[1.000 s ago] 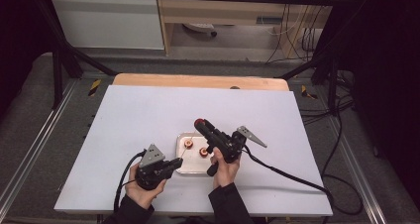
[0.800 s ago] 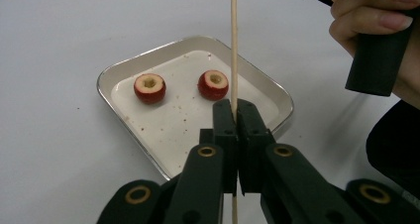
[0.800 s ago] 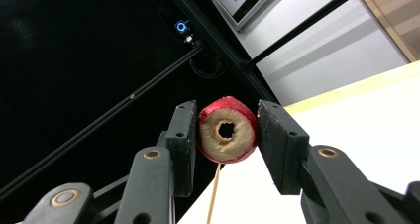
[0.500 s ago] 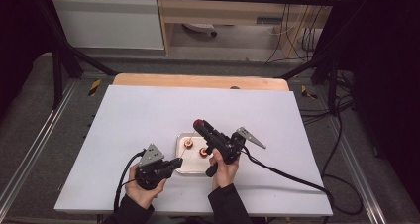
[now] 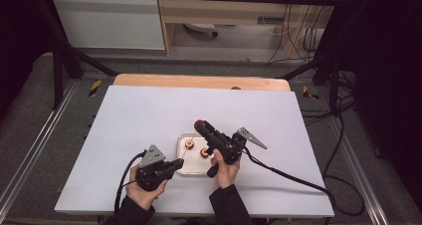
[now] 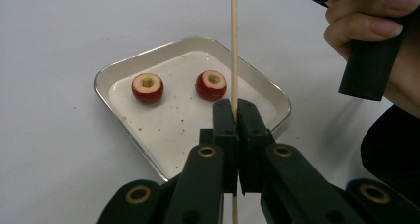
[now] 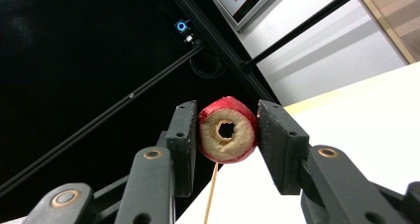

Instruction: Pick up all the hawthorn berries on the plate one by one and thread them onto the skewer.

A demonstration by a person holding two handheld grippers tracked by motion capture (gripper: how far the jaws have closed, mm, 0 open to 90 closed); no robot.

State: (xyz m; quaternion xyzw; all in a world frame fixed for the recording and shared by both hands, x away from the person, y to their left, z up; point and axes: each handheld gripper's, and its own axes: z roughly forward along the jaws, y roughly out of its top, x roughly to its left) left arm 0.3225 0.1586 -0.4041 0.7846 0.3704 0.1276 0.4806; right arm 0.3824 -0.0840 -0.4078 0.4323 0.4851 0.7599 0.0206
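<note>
The left gripper (image 6: pixel 236 116) has its matte black jaws pinched tight on a thin, smooth wooden skewer (image 6: pixel 234 45) that runs straight up past them. The right gripper (image 7: pixel 227 135) is partly open, clamping a cored red fruit ring (image 7: pixel 228 131) with a pale cut face and a round hole. Just beyond the left jaws sits a shiny metal tray (image 6: pixel 124 68) with rounded corners, holding two more cored red fruits (image 6: pixel 147 87) among crumbs on the white tabletop (image 5: pixel 149 110).
</note>
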